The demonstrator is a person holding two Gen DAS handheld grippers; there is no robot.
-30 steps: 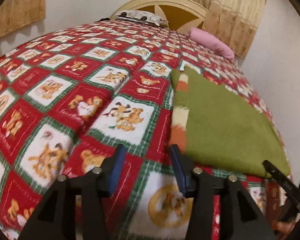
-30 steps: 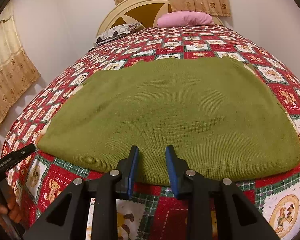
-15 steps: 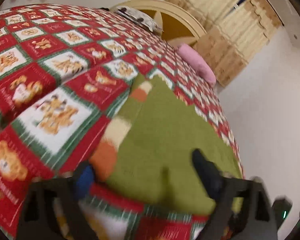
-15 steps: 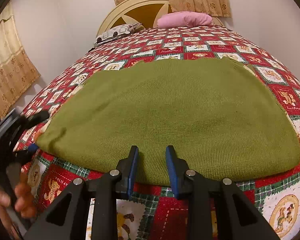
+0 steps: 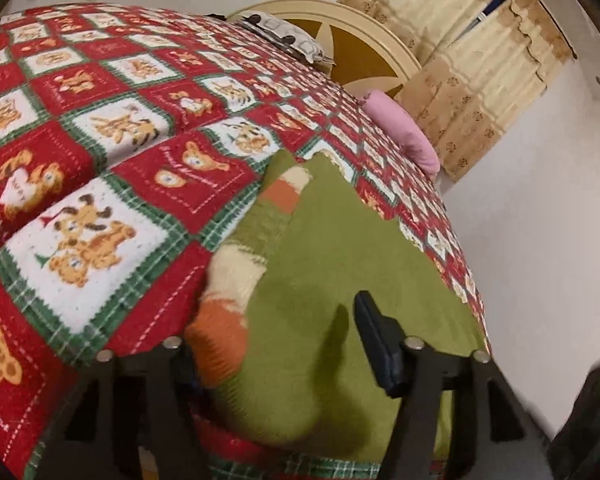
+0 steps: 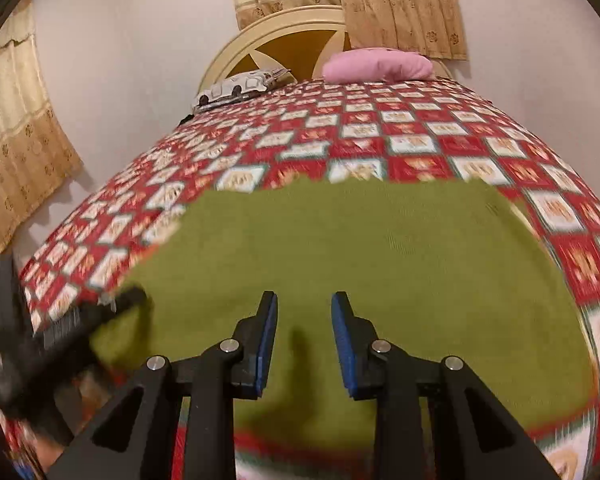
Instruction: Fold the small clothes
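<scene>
A: Left wrist view?
B: The green knitted sweater (image 5: 340, 264) lies at six o'clock on the red checked bedspread (image 5: 119, 128); left tongs (image 5: 275, 352) straddle its striped corner, jaws just narrowing, not pinching.
A: Right wrist view?
B: Right tongs (image 6: 304, 340) hover slightly parted, empty, over the sweater.

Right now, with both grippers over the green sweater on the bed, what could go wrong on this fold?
1. The left gripper straddles the green sweater's striped sleeve at the corner; one finger sits partly under the cloth, so closing might also pinch the red quilt.
2. The right gripper hangs open above the near hem with nothing between its pads; if only the left lifts, the fold would likely skew.
</scene>
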